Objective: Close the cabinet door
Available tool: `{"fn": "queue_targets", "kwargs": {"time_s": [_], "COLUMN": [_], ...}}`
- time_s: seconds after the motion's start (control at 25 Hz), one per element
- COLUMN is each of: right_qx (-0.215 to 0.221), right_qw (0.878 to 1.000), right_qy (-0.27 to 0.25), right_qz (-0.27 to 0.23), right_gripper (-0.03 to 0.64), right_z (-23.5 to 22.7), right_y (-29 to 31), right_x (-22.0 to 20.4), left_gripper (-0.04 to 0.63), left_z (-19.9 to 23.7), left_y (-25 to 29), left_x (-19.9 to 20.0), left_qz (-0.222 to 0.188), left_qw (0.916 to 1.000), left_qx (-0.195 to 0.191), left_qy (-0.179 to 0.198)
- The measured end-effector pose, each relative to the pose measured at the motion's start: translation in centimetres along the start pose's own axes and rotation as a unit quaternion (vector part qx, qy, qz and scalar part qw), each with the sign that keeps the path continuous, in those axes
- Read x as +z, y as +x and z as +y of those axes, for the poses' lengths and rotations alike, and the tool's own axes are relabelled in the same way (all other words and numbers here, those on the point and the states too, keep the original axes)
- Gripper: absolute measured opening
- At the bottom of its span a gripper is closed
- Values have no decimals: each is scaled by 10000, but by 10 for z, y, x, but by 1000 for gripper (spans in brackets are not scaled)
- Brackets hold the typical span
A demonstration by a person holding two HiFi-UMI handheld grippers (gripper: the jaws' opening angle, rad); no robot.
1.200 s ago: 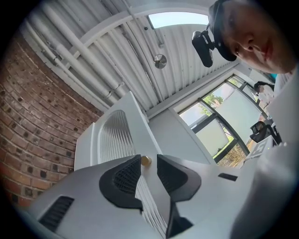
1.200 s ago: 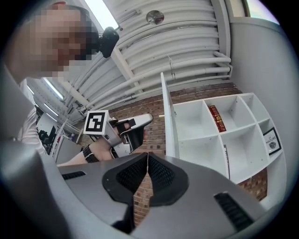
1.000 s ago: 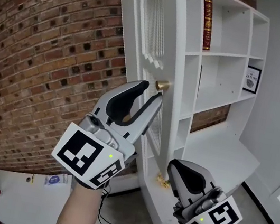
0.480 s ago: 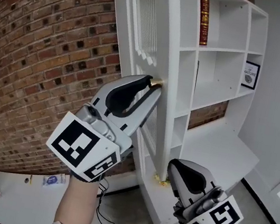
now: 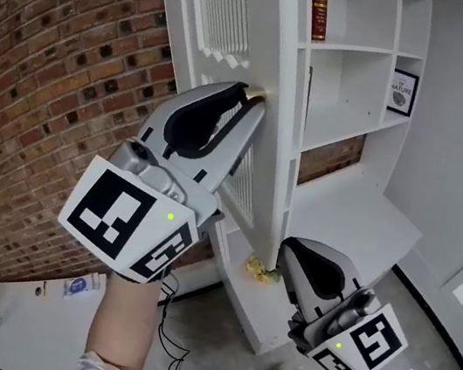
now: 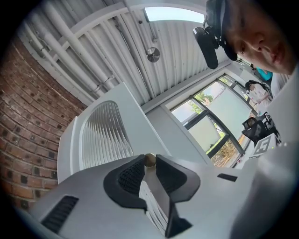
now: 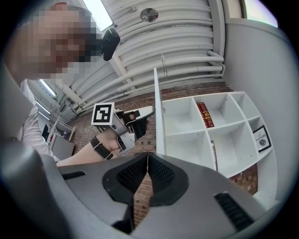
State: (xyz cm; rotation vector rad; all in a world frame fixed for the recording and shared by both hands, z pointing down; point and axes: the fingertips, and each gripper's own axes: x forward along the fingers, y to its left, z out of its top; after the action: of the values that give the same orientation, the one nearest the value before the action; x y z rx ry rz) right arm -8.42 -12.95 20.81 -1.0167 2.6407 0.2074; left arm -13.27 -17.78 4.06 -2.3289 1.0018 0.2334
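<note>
The left tool (image 5: 248,101) reaches up toward the upper centre of the head view, where its jaws are closing on the brass knob (image 6: 149,159) of the cabinet door (image 5: 218,9). In the left gripper view the knob sits right between the jaw tips and seems to touch both pads, though the contact is hard to judge at that angle. The white door, with a ribbed panel, stands open, swung out from the left side of the white cabinet (image 5: 357,78), in front of the brick wall (image 5: 45,85). The open shelves fill the upper right of the frame, with a red book (image 5: 317,4) upright in a top compartment and a small framed picture (image 5: 399,92) further right. The right tool (image 5: 286,250) hangs at the lower right, well apart from the door, its jaws pressed together with nothing between them. Just left of its tips, a small gold-coloured thing (image 5: 259,270) lies on the lowest shelf.
</note>
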Motion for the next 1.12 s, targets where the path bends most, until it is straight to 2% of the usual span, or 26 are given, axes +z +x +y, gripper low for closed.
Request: {"fn": "queue_targets", "kwargs": {"time_s": [0.24, 0.48, 0.72, 1.12], "right_qx": [-220, -256, -168, 152], "right_qw": [9997, 9995, 9996, 9992], "right_qy": [104, 180, 231, 372], "right_qz": [16, -15, -29, -48], "right_gripper": [18, 18, 18, 18], "right_z": [-31, -63, -96, -159], "right_y": [-11, -13, -11, -4], "right_x": [-10, -9, -7, -13], "left_gripper": [83, 83, 83, 80], "left_z": [-11, -17, -22, -20], "left_y": [29, 58, 89, 141], "left_x": [-11, -18, -29, -55], "left_qz": [-43, -75, 25, 257], "left_qw": [9999, 9991, 9982, 9932], "left_qx": [89, 271, 402, 902], "left_qy": [134, 322, 447, 683]}}
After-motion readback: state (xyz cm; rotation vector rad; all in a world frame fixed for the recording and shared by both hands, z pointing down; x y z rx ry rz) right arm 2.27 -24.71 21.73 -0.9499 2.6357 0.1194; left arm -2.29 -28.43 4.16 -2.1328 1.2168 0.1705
